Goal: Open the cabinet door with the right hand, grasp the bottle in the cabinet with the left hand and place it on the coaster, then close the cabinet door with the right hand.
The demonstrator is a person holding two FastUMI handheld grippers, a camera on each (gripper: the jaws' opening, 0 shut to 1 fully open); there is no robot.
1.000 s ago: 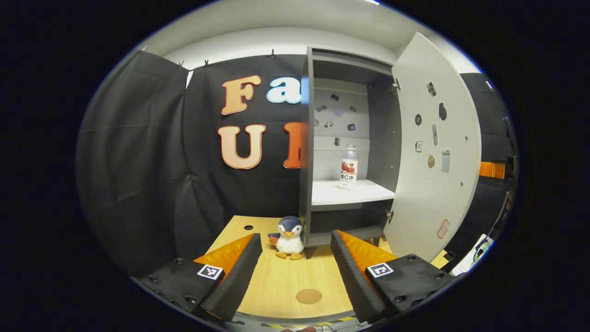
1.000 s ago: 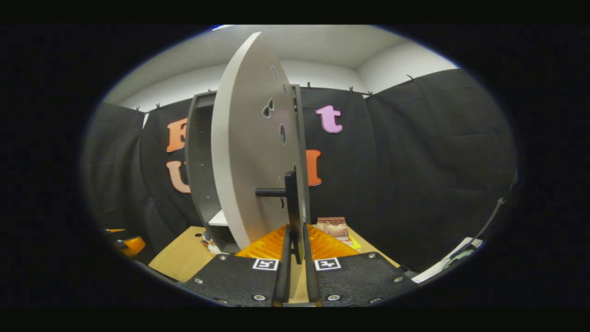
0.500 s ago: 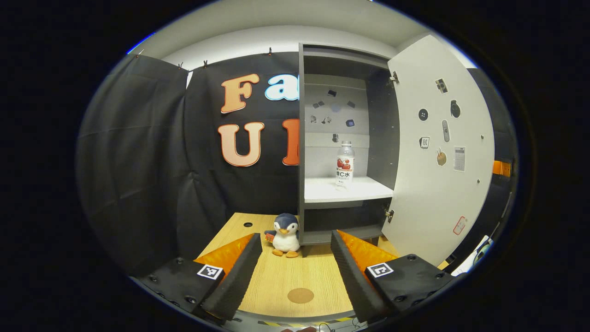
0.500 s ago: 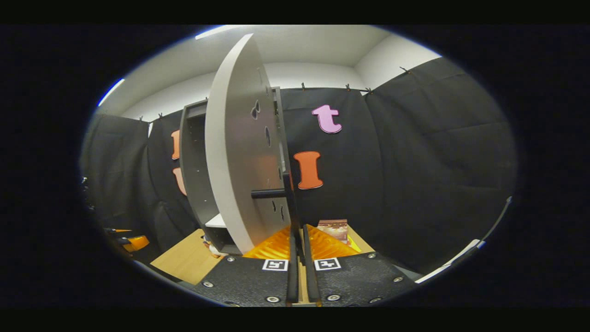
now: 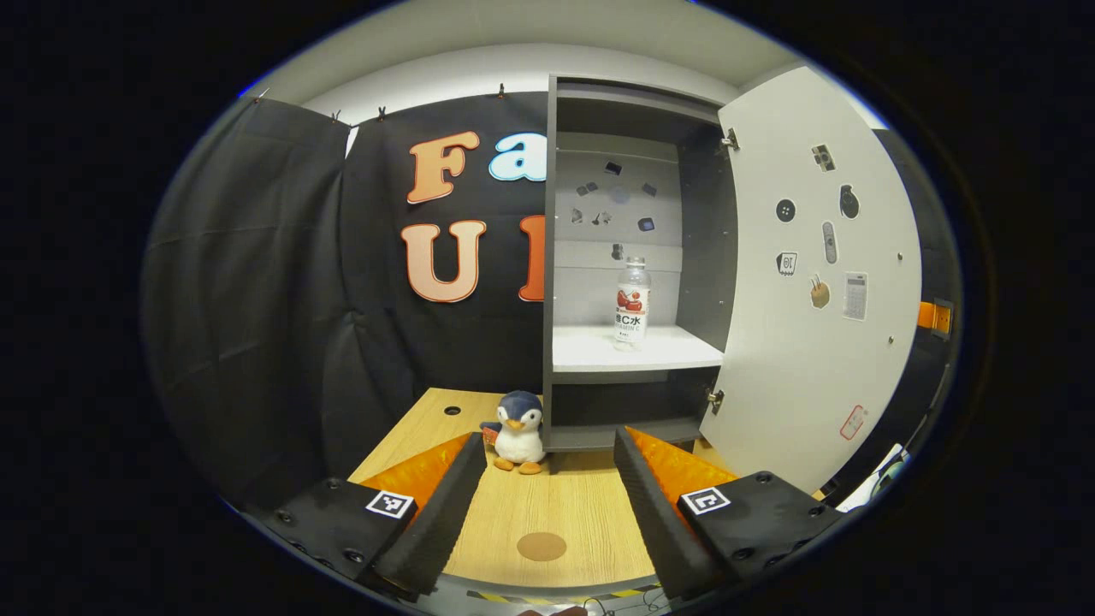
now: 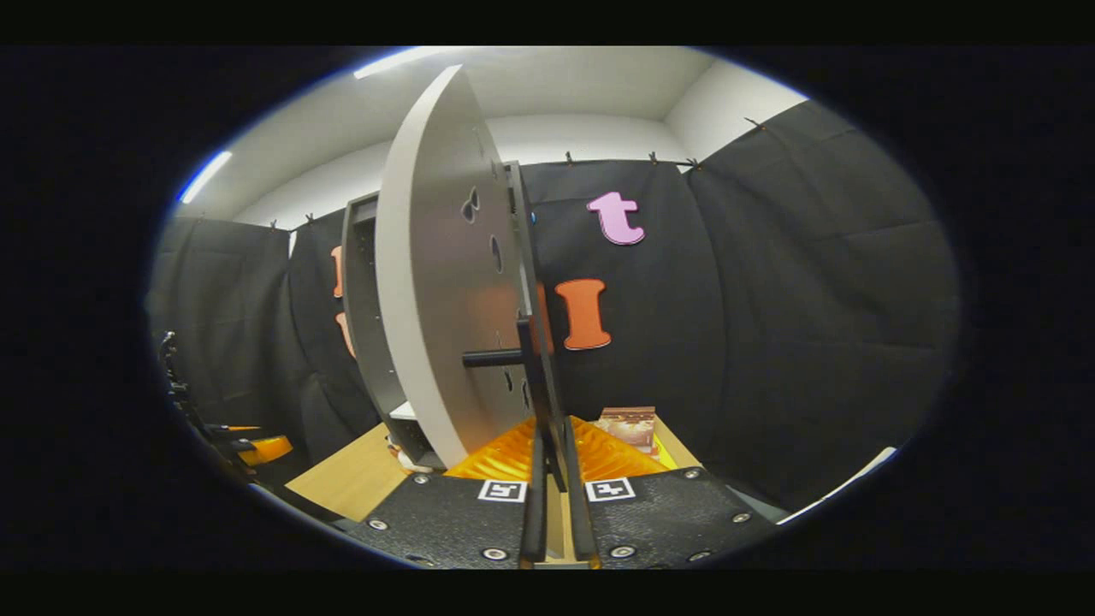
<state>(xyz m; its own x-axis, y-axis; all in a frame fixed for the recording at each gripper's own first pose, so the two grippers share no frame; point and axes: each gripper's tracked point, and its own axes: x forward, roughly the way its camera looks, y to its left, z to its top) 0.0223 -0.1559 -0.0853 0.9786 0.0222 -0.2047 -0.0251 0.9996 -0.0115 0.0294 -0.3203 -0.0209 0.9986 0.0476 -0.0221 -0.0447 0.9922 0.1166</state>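
Pale grey and matte, the flat cabinet door [image 5: 813, 282] is standing wide open, its thin dark bar handle [image 6: 537, 385] pinched in the clenched right claw [image 6: 552, 479]. The released left claw [image 5: 543, 505] is waiting, jaws spread; ahead and above it the clear plastic bottle [image 5: 631, 299] is standing upright on the white shelf [image 5: 633, 351], so a level, centred reach seems best. Just ahead between its fingers, the round brown coaster [image 5: 541, 546] is lying on the wood-grain counter [image 5: 547, 505].

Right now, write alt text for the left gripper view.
An open grey cabinet holds a clear bottle upright on its white shelf, its door swung wide right. On the wooden table below, a round coaster lies between the open left gripper fingers, a plush penguin beyond.
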